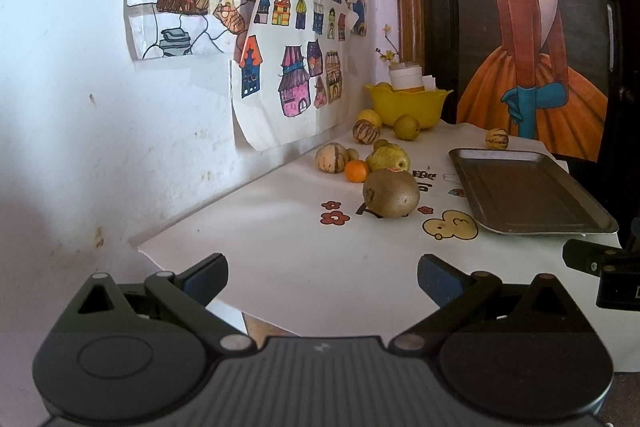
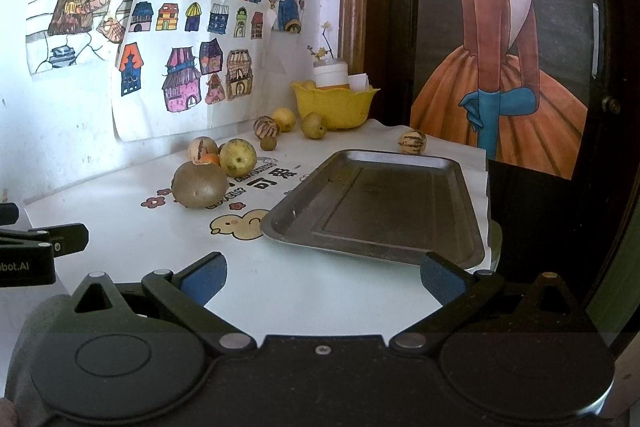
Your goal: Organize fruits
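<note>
1. Left wrist view, setting: white wall (image 1: pixel 60 67) carries taped children's drawings (image 1: pixel 280 67) of coloured houses; a large poster (image 1: pixel 532 47) of a figure in an orange dress stands at the right. Below them lies a white table cover (image 1: pixel 300 247) printed with cartoon ducks and flowers.
2. Left wrist view, gripper: the left gripper (image 1: pixel 322 279) is released, jaws spread wide with nothing between the blue pads (image 1: pixel 436 281). It sits over the near edge of the cover.
3. Left wrist view, fruit: a brown kiwi (image 1: pixel 391 193) rests nearest, ahead of the gripper. Behind it cluster a small orange (image 1: pixel 356 171), a yellow-green lumpy fruit (image 1: pixel 389 157) and a striped melon (image 1: pixel 331 157). Farther back lie a second striped melon (image 1: pixel 366 131) and two yellow-green fruits near a yellow bowl (image 1: pixel 408 105). A third striped melon (image 1: pixel 497 139) sits alone beyond the far edge of the metal tray (image 1: pixel 528 193).
4. Left wrist view, tray: the tray lies right of the kiwi and holds nothing.
5. Right wrist view, gripper: the right gripper (image 2: pixel 322 277) is likewise released, jaws wide, empty. Its right finger overlaps the near corner of the metal tray (image 2: pixel 380 203).
6. Right wrist view, fruit: the kiwi (image 2: pixel 200 185) lies left of the tray, the other fruits behind it toward the yellow bowl (image 2: pixel 334 105).
7. Right wrist view, left edge: part of the other gripper's black body is visible.
</note>
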`<state>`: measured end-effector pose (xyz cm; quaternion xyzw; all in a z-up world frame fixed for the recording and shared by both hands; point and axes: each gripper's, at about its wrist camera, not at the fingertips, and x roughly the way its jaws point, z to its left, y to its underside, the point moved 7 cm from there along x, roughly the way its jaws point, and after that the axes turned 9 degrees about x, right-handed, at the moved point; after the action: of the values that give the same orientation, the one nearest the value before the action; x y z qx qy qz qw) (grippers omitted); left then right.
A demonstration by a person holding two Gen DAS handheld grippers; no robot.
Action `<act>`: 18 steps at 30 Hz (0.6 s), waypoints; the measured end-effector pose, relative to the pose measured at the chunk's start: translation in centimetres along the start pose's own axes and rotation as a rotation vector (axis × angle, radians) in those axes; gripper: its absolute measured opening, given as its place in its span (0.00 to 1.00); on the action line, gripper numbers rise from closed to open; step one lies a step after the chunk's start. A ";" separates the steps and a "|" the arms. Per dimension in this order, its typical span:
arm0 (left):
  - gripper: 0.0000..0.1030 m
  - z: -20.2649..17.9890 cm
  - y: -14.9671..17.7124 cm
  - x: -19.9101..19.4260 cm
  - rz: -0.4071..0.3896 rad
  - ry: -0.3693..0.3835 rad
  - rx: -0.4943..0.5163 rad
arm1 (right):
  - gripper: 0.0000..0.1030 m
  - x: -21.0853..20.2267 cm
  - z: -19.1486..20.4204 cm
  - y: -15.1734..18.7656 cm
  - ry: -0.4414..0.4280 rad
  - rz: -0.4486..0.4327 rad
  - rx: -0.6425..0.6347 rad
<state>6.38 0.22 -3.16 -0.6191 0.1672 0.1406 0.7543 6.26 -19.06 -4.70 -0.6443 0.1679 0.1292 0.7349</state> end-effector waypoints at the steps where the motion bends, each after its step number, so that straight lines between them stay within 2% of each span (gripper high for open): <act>1: 1.00 0.0 0.0 0.0 0.001 0.000 0.000 | 1.00 0.0 0.0 0.0 0.000 0.000 0.000; 18: 1.00 0.0 0.3 0.1 0.007 -0.001 0.003 | 1.00 0.3 0.1 0.2 0.002 0.005 -0.001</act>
<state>6.39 0.29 -3.45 -0.6174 0.1690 0.1435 0.7548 6.45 -18.97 -4.98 -0.6443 0.1703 0.1307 0.7341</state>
